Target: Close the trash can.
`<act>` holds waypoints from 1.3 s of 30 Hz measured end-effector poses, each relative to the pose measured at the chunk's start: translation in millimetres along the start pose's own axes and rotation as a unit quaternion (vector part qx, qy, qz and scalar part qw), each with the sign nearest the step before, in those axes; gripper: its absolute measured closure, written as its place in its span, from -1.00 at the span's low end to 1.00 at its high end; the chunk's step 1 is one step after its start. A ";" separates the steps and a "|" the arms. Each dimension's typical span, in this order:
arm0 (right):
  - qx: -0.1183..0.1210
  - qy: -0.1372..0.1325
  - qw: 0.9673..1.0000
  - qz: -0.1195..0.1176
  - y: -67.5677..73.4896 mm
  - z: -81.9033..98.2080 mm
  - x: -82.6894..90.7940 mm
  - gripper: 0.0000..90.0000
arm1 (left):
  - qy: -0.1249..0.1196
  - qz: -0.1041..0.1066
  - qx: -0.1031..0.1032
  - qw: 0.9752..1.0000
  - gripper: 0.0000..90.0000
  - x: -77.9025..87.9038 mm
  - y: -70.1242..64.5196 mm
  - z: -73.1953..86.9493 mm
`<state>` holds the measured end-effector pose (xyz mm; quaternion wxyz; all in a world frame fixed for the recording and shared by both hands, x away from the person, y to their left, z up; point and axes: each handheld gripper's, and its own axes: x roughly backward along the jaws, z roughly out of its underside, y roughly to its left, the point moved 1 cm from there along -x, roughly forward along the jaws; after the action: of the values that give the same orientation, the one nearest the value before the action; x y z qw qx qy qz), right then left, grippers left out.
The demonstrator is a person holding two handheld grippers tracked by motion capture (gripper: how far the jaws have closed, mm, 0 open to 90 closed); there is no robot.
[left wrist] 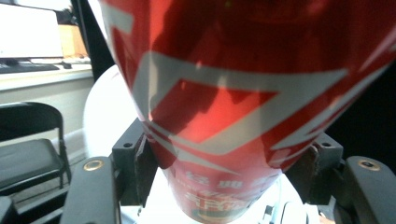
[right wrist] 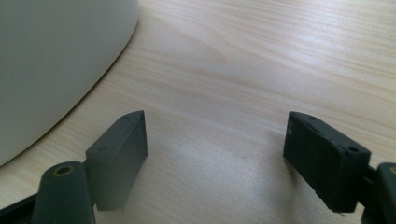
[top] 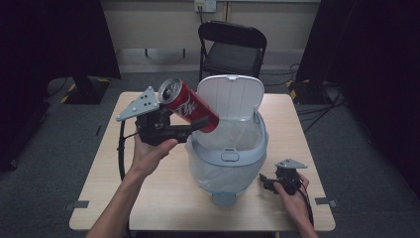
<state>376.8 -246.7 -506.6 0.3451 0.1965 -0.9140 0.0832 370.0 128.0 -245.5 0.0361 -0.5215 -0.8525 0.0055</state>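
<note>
Now the left tool [top: 194,128] pinches the can [top: 188,105], its long axis tilted down toward the bin [top: 225,166] just ahead, while the right tool [top: 268,182] rests spread beside it.

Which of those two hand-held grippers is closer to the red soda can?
The left. The left hand-held gripper is clamped on the red can, holding it tilted above the open bin. The right hand-held gripper sits low on the table, beside the bin, jaws open.

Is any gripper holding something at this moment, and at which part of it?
The left gripper holds a red can, clamped across its body near the lower end, above the open bin. The right gripper is open and holds nothing.
</note>
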 end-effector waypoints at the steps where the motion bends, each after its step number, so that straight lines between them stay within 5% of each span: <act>1: 0.000 0.000 1.000 0.000 0.0 0.0 0.0 -0.54 | 0.000 0.000 0.000 1.000 -0.24 0.0 0.0 0.0; 11: 0.000 0.000 1.000 0.000 0.0 0.0 0.0 -0.54 | 0.057 0.022 -0.013 0.998 -0.25 -40.6 -0.9 1.3; 16: 0.001 0.000 1.000 0.000 -0.1 0.0 0.0 -0.54 | 0.108 0.032 -0.021 0.993 -0.25 -62.1 -3.3 4.9; 20: 0.001 0.000 1.000 0.000 -0.1 0.0 0.0 -0.54 | 0.121 0.037 -0.018 0.992 -0.28 -68.9 -0.6 8.6; 24: 0.000 0.000 1.000 -0.001 0.0 0.0 0.0 -0.54 | 0.120 0.036 -0.016 0.992 -0.36 -66.4 1.5 10.1; 35: 0.000 0.000 1.000 -0.001 0.0 0.0 0.0 -0.55 | 0.111 0.010 -0.012 0.994 -0.10 -43.1 15.0 15.4; 39: 0.000 0.000 1.000 -0.001 0.0 0.0 0.0 -0.55 | 0.098 0.014 0.005 0.995 -0.02 -31.9 24.2 20.1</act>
<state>376.9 -246.7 -506.5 0.3451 0.1974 -0.9138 0.0832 404.7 111.2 -268.4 0.1219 -0.5311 -0.8376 -0.0403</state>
